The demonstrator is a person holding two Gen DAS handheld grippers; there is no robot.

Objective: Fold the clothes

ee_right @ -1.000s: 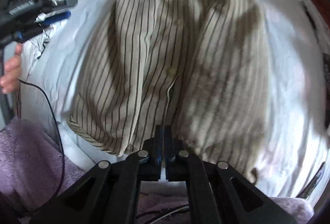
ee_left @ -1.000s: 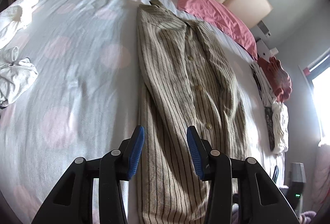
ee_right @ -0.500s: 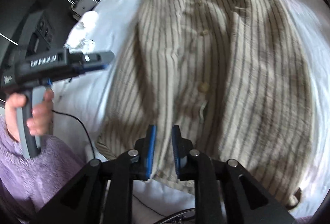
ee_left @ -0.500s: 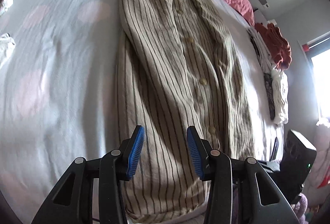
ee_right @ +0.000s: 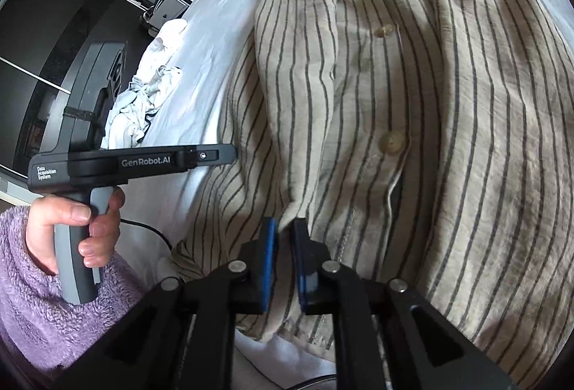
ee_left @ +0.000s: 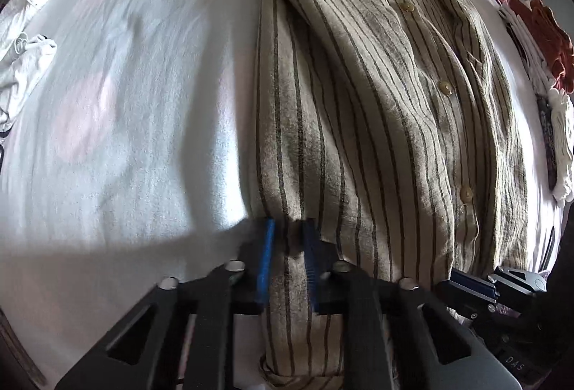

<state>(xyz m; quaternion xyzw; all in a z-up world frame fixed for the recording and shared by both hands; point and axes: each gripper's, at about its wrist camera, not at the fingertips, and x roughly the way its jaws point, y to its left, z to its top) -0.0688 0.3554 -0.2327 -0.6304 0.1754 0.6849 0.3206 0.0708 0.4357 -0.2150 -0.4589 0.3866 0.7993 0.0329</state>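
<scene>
Bed (ee_left: 125, 139) bears shirt (ee_left: 376, 103); both claws (ee_left: 287, 261) (ee_right: 283, 261) at six o'clock, narrowly parted, straddle hem folds, seemingly ready to lift.

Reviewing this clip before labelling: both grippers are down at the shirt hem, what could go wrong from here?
1. The left gripper straddles only a narrow ridge of the shirt; it may pinch one layer and leave the folded-in side behind.
2. The right gripper sits at the open placket below the last button; lifting could splay the front.
3. The hem lies at the bed edge, so slack could slide off.
</scene>
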